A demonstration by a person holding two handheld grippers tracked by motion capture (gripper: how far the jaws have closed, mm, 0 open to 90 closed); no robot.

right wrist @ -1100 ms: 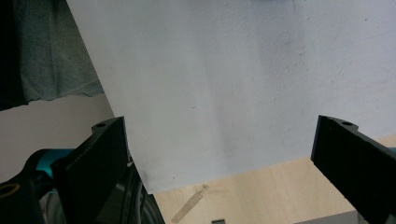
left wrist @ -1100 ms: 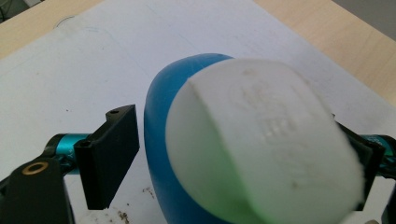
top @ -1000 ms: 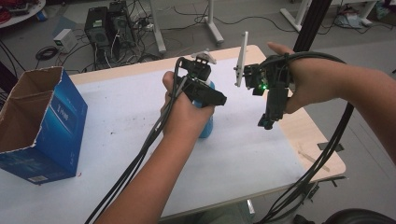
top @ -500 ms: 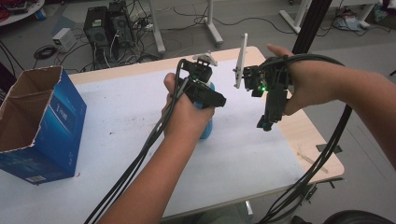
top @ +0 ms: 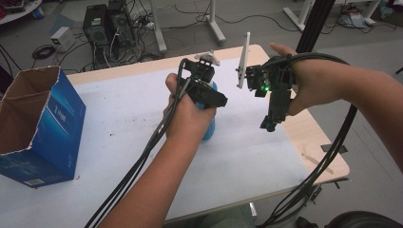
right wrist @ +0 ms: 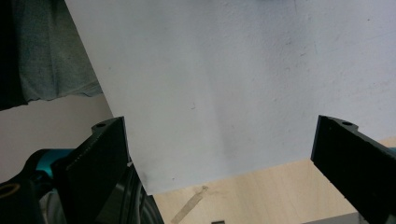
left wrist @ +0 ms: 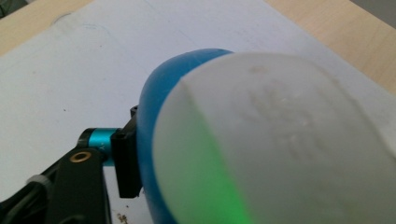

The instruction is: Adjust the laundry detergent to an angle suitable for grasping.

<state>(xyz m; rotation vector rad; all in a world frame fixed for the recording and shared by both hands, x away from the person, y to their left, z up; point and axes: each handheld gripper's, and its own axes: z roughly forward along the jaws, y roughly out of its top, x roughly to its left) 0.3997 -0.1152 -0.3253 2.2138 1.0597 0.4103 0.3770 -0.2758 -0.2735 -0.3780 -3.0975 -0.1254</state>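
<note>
One blue bottle point(top: 209, 128) stood near the table's point(top: 119, 118) middle, under the left hand. In the high view it seemed upright, its long axis vertical, though the hand hid most of it. In the left gripper view its smooth blue plastic body point(left wrist: 149, 116) and rounded, frosted white end point(left wrist: 280, 140) loomed close. The left gripper point(top: 205, 95) had just been closing; its one visible jaw pressed the bottle's side, grasping it. The right gripper point(top: 270, 124) hung released, jaws wide over the matte white sheet point(right wrist: 224, 70). One torn blue cardboard box point(top: 43, 128) stood open at the left.
</note>
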